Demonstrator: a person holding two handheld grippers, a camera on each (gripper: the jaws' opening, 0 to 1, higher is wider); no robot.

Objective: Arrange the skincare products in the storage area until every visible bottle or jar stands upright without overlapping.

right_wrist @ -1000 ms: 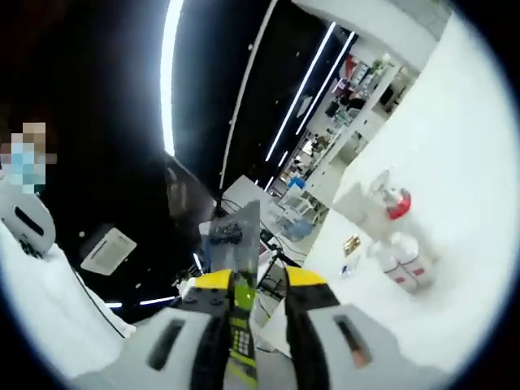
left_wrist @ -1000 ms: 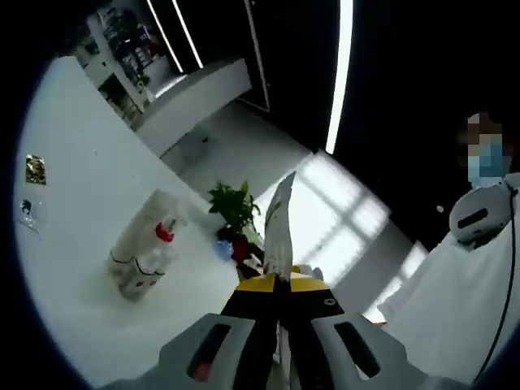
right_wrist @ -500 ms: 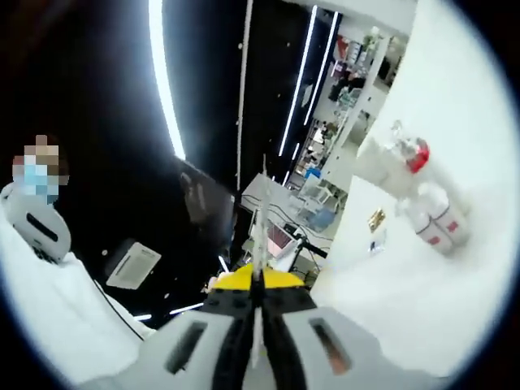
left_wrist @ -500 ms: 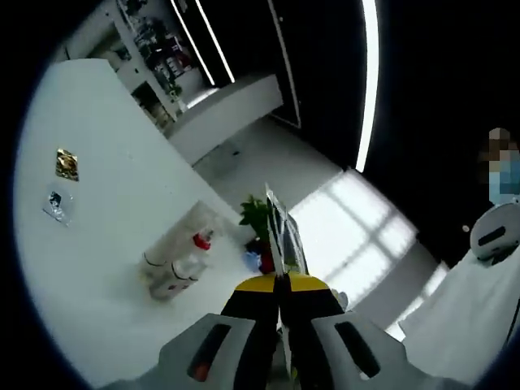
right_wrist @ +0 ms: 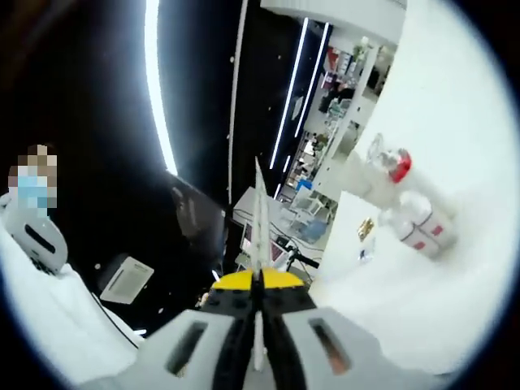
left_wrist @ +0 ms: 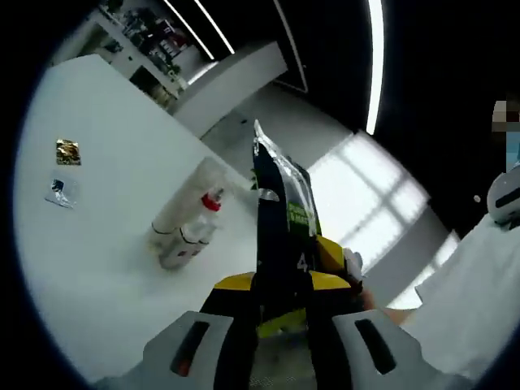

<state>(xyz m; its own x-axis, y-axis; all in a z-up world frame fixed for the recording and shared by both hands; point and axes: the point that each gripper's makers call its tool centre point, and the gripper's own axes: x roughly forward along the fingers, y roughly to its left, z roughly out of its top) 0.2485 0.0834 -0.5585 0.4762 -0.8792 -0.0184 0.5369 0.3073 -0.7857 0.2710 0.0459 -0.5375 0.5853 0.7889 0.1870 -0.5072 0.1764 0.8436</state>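
Left claw (left_wrist: 280, 296) pinches a dark sachet (left_wrist: 283, 215) above the white tabletop (left_wrist: 89, 244); right claw (right_wrist: 258, 296) grips a thin packet (right_wrist: 260, 223) edge-on. Bottles (left_wrist: 188, 223) lie beyond.

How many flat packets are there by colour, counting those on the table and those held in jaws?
Gold packet, on the table: 1
Pale packet, on the table: 1
Dark packet, in the left gripper: 1
Edge-on packet, colour unclear, in the right gripper: 1
Total: 4
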